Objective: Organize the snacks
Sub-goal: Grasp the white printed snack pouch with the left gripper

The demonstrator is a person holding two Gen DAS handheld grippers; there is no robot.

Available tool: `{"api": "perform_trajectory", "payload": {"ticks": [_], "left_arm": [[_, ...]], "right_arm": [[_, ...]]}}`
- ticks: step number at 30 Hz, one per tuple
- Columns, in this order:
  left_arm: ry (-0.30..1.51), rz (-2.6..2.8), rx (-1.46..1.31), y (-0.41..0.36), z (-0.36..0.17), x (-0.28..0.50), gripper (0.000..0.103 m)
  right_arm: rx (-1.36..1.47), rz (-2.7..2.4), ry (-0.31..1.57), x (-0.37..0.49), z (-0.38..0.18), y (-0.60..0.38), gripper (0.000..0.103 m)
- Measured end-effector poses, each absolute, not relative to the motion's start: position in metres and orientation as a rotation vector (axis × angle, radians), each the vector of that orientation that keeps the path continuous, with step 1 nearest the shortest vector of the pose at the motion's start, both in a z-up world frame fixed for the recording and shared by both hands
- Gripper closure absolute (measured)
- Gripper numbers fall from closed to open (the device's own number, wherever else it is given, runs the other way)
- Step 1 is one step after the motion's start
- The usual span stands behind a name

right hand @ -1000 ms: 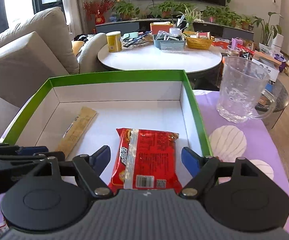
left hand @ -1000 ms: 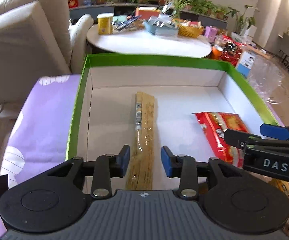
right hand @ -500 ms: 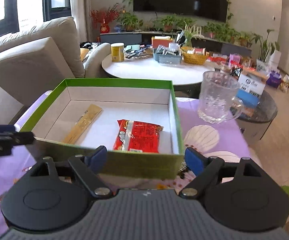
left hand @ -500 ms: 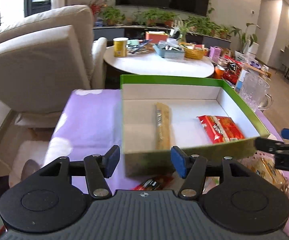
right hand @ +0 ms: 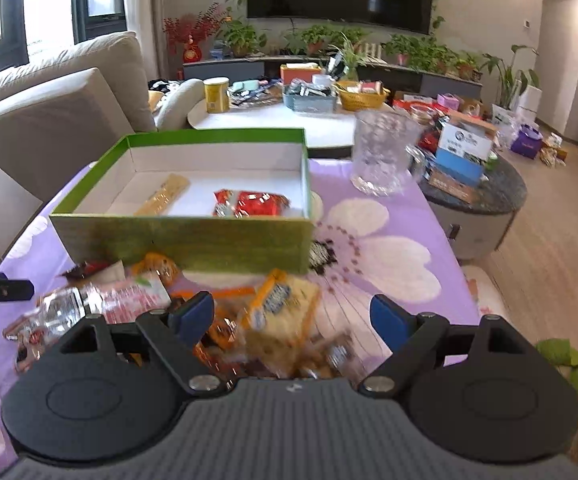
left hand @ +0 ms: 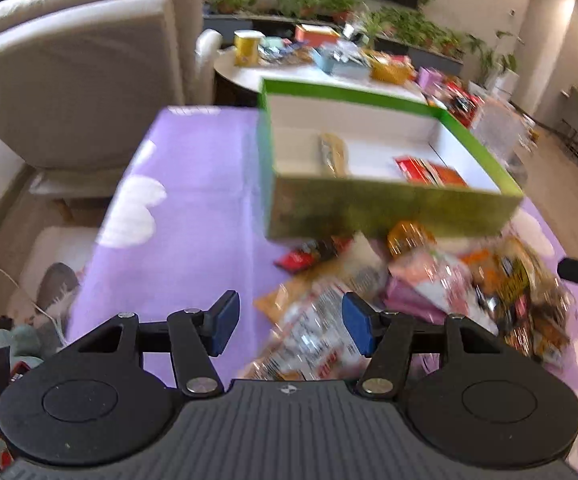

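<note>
A green box (left hand: 369, 208) (right hand: 185, 240) with a white inside stands on the purple cloth. In it lie a long tan pack (left hand: 333, 154) (right hand: 165, 198) and a red packet (left hand: 429, 170) (right hand: 253, 204). A heap of loose snack packs (left hand: 409, 280) (right hand: 273, 304) lies in front of the box. My left gripper (left hand: 292, 326) hovers open over the heap's left side, nothing pressed between its pads. My right gripper (right hand: 291, 318) is open over the heap's right side, a yellow pack below it. Each gripper's tip shows at the other view's edge, blurred.
A glass mug (right hand: 381, 156) stands right of the box on the flowered purple tablecloth (right hand: 389, 256). Behind are a cluttered round white table (right hand: 273, 118) and a beige sofa (left hand: 77, 80). A dark round side table (right hand: 477, 192) with boxes is at the right.
Both grippers have drawn back out of the box to above the snack heap. The left jaws, earlier close around the tan pack, stand wider; the pack and red packet stay in the box.
</note>
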State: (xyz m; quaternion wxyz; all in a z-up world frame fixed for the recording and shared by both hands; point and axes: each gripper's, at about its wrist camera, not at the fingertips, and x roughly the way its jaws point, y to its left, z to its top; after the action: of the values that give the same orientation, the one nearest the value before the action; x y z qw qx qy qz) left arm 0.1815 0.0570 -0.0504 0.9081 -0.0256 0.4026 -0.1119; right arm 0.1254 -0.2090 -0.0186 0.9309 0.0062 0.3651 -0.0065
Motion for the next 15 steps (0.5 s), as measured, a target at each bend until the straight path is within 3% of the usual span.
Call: {"api": "perform_trajectory", "payload": {"ticks": [8,15], "left_arm": [[0.812,-0.293,0.048,0.046,-0.071,0.157,0.042],[0.793,-0.32,0.089,0.045,-0.075,0.145,0.043]], "right_arm": [[0.032,-0.04,0.762,0.111,-0.024,-0.22,0.041],[0.023,-0.017,0.764,0.105,-0.026,-0.211,0.041]]}}
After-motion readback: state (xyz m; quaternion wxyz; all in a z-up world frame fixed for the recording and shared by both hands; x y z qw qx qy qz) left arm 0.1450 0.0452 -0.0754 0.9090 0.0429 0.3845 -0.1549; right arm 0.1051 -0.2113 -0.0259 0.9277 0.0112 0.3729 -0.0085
